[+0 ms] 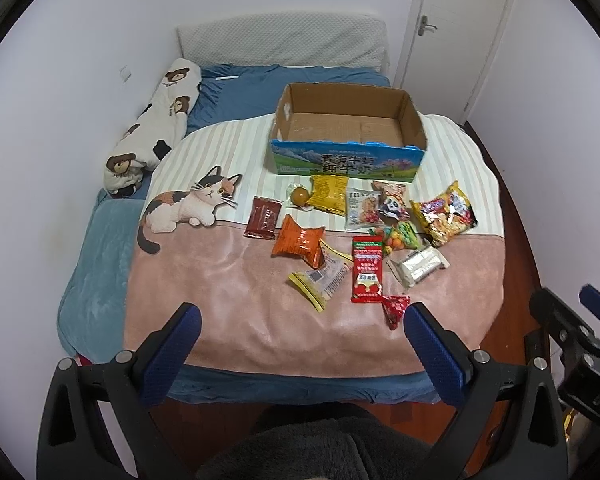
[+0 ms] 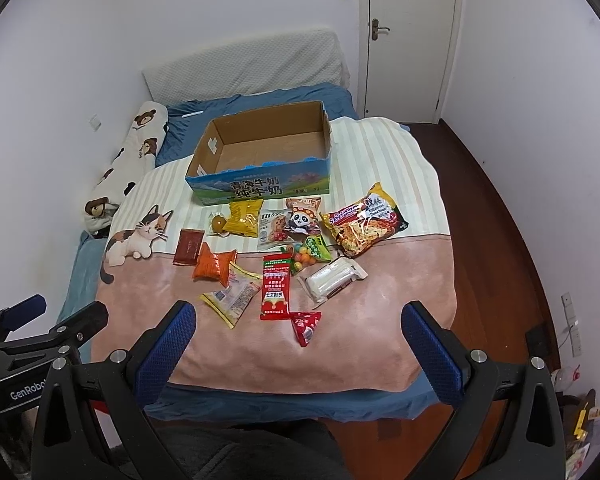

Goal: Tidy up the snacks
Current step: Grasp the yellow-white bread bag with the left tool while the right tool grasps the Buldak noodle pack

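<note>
Both grippers' fingers point(image 1: 188, 332) spread, snacks point(image 2: 276, 292) ahead, prob. untouched, near box point(image 1: 346, 162).

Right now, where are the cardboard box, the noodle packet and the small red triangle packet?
cardboard box point(image 1: 346, 162): left wrist view, printed front wall.
noodle packet point(image 1: 444, 212): left wrist view, packet's middle.
red triangle packet point(image 2: 306, 326): right wrist view, its middle.

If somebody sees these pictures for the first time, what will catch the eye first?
Probably the scatter of bright snack packets in the middle of the blanket, just in front of an empty cardboard box with a blue printed side. Next, the cartoon cat printed on the blanket's left part. Both grippers, left and right, hang open at the near edge.
</note>
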Available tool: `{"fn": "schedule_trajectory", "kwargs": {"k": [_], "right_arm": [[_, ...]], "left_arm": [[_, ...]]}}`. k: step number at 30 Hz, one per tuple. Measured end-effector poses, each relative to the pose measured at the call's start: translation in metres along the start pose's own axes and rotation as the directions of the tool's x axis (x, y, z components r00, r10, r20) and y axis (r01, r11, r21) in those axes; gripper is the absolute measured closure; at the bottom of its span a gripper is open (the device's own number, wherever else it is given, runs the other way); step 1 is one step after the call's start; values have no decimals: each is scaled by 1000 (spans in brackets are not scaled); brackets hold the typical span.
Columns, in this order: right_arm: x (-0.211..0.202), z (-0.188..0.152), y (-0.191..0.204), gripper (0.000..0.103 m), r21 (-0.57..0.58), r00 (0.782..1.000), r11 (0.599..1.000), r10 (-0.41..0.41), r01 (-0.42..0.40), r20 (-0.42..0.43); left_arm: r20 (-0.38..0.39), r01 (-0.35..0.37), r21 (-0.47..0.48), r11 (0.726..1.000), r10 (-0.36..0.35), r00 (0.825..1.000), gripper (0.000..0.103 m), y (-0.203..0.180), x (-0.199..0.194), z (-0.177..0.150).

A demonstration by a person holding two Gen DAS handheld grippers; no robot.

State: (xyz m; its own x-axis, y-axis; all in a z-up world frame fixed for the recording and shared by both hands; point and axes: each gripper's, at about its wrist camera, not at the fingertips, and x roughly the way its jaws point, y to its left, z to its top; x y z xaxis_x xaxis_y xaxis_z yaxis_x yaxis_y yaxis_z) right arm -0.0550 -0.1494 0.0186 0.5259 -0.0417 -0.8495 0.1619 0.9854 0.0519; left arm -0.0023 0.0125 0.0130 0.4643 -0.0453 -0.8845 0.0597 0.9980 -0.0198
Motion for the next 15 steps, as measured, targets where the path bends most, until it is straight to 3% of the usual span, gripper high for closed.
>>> {"fn": "schedule_trajectory", "kwargs": {"k": [5,10,15], "right_arm": [[24,2,-3,0,35,998,999,30,-29,-46],[79,3,-21,0,127,988,990,79,-63,-130],[148,20,-58,0,269,983,963,78,-31,-165]], "left_arm": [[-29,-24,-63,998,22,999,0,12,37,12],[-82,-80,-89,993,73,994,0,23,87,24],[-150,-98,-129,987,78,986,0,28,144,40]]}}
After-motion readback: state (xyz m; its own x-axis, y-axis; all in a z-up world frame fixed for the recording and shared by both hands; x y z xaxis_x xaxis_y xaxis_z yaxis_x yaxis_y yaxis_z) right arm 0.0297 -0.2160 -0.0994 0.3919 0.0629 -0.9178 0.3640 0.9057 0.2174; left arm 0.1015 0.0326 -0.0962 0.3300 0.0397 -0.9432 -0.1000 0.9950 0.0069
